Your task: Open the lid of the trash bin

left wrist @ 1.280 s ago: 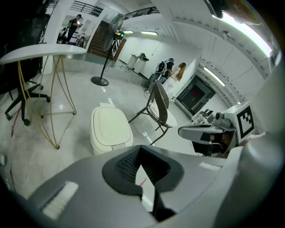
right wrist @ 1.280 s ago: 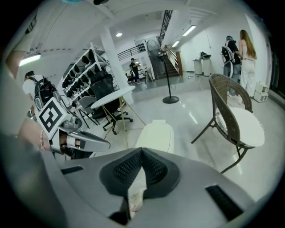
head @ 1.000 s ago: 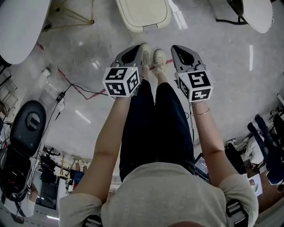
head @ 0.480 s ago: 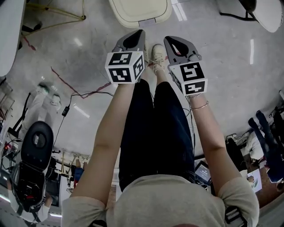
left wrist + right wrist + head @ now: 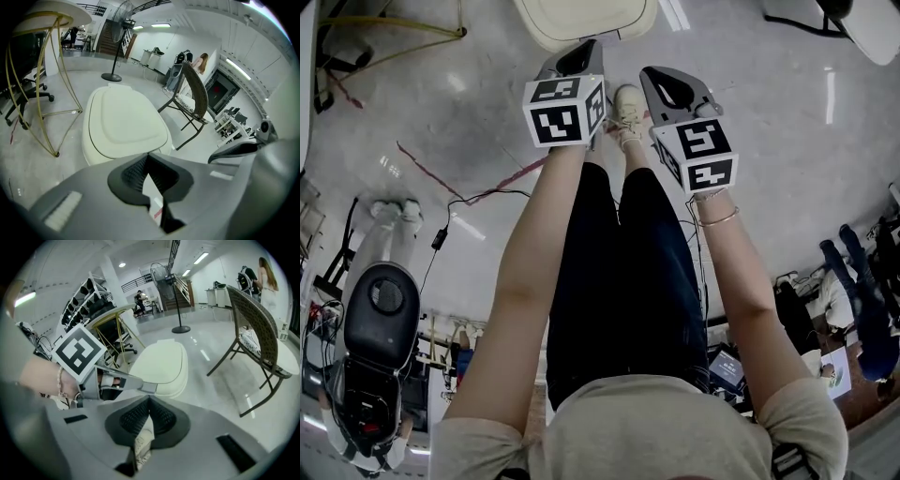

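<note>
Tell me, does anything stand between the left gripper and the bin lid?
Nothing visible does. The left gripper, shut and empty, points at the closed lid, and only open space shows between them.

Open-plan lab or workshop hall: glossy grey floor (image 5: 787,169) with loose cables (image 5: 478,197), equipment racks (image 5: 89,298), pedestal fan (image 5: 123,14), staircase (image 5: 105,40) behind, ceiling strip lights (image 5: 161,25).

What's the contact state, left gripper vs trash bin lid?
Cannot tell. In the head view the left gripper overlaps the near edge of the lid; the left gripper view hides that edge behind its jaws.
</note>
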Demonstrator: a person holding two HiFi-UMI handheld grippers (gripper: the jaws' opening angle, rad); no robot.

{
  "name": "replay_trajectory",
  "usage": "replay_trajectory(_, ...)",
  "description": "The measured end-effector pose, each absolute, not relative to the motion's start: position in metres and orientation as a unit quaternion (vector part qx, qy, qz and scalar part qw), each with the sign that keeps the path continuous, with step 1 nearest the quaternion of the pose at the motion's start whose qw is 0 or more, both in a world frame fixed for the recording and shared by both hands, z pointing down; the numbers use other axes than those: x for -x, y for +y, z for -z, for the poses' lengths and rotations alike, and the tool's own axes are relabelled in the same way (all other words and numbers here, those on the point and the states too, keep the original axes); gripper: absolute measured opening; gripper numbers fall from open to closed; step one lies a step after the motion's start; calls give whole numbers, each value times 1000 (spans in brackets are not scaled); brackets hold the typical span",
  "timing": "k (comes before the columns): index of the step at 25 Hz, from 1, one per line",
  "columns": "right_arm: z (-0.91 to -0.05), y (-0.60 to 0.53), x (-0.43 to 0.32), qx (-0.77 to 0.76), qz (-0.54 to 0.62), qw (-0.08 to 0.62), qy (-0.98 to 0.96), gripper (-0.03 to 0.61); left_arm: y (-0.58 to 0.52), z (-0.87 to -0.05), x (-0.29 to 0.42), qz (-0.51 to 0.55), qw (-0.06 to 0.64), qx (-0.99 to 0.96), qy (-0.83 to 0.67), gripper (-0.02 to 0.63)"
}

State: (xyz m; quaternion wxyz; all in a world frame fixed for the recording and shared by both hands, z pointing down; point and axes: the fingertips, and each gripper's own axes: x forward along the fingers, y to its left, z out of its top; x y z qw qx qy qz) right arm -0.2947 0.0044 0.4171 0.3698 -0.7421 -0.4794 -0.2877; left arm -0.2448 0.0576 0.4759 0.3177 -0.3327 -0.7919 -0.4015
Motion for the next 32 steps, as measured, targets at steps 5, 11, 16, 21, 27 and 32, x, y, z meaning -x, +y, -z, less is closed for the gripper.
replay_trajectory(5, -427, 7, 304, 732, 284, 384, -486, 6, 60, -485, 250, 388, 339, 319, -796, 6)
replay_trajectory(11, -433, 16, 312, 728, 278, 387, -493, 6, 58, -487, 253, 375, 345, 317, -800, 6)
replay_trajectory(16, -436, 22, 313, 724, 276, 390, -498, 7, 55, -489, 253, 350, 358, 310, -808, 6)
replay_trajectory(21, -435, 20, 321, 716, 276, 390, -508, 6, 52, -490, 256, 334, 381, 292, -811, 6)
replay_trajectory(27, -431, 22, 325, 708, 282, 384, -521, 6, 52, -492, 251, 312, 398, 291, -812, 6)
replay_trajectory(32, -428, 22, 324, 710, 281, 381, -521, 6, 52, -493, 254, 321, 403, 276, -811, 6)
